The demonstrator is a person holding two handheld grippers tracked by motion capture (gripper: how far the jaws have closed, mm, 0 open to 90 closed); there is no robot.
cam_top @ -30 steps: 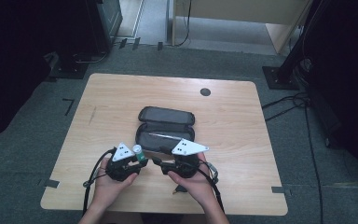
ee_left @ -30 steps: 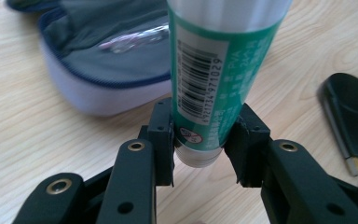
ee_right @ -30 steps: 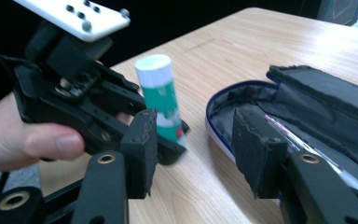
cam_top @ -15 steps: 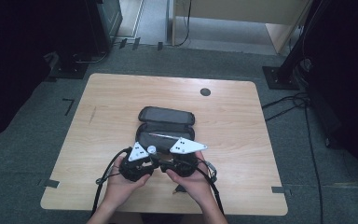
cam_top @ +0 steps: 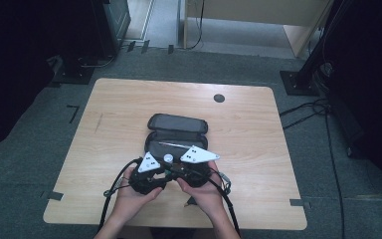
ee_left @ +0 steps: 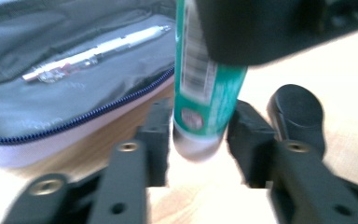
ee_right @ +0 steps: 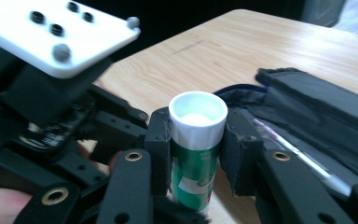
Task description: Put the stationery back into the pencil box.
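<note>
A green glue stick (ee_right: 196, 161) with an open white top stands between the jaws of my right gripper (ee_right: 198, 135), which is shut on it. In the left gripper view the stick's lower end (ee_left: 205, 79) sits between the pads of my left gripper (ee_left: 200, 135), which close on it from both sides. Seen from the high view, both grippers meet at the stick (cam_top: 168, 158) just in front of an open black pencil case (cam_top: 176, 130). A silver pen (ee_left: 98, 49) lies inside the case. A black cap (ee_left: 296, 114) rests on the table beside the left jaws.
The wooden table (cam_top: 129, 99) has a round black grommet (cam_top: 219, 98) near its far edge. Cables trail from both grippers toward the front edge. Dark equipment stands on the grey floor around the table.
The left gripper has moved right, up against the right gripper, and now holds the glue stick's lower end. The right gripper has stayed about where it was.
</note>
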